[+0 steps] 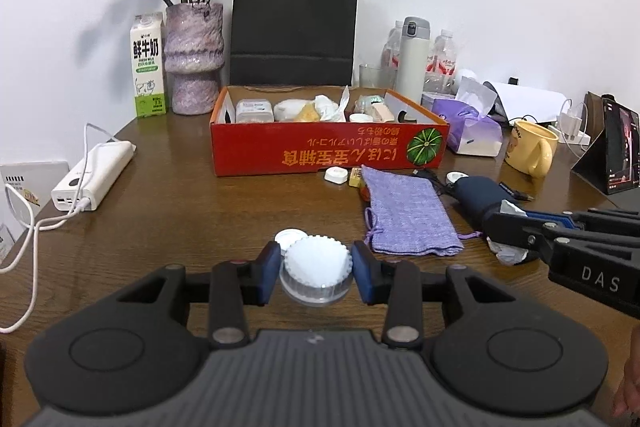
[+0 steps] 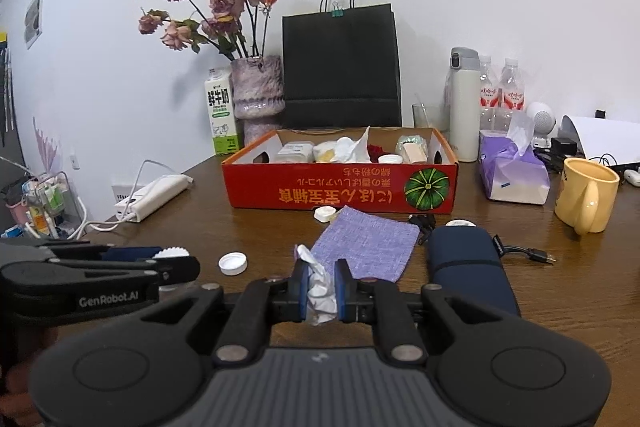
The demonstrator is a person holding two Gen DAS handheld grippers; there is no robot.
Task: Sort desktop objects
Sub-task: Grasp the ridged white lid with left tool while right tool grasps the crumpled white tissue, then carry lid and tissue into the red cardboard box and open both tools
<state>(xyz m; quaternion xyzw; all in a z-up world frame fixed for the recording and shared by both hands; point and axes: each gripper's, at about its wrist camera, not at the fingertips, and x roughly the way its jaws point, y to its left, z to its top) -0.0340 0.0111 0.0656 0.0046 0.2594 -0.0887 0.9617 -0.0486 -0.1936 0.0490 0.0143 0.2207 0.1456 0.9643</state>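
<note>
A lived-in home desk or small home office is suggested by a wooden table pushed against a plain white wall. Along its far edge are set a vase of dried roses, a milk carton, a black paper bag, a thermos and water bottles (all personal, everyday goods). The domestic character is further shown by a yellow mug and a tissue pack near the right edge, a charging power bank at the left edge, and a red cardboard box filled with small oddments at the middle.
</note>
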